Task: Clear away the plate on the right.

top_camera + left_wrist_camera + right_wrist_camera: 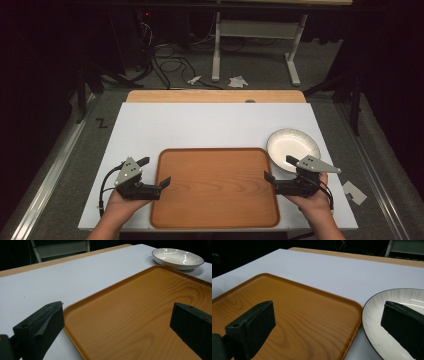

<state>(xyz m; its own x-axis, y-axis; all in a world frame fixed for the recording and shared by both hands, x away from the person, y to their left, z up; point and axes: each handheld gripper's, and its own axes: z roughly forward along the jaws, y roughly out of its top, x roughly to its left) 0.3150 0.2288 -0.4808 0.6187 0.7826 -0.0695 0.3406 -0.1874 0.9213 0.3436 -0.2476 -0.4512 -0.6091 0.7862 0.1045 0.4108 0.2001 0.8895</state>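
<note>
A wooden tray [215, 187] lies at the near middle of the white table top, with nothing on it. A white plate [292, 146] with a dark rim sits just past its far right corner. My left gripper [154, 171] hovers open at the tray's left edge, one jaw over the table and one over the tray [140, 312]. At the tray's right edge my right gripper [280, 168] is open too, straddling the tray [294, 315] and the plate [394, 322]. Neither holds anything. The plate [178, 258] shows far off in the left gripper view.
The white board [210, 125] lies on a wooden table [215, 96]. Beyond it is a grey floor with cables [167, 62], a white table frame [216, 45] and scraps of paper [237, 81]. A paper scrap [354, 192] lies right of the board.
</note>
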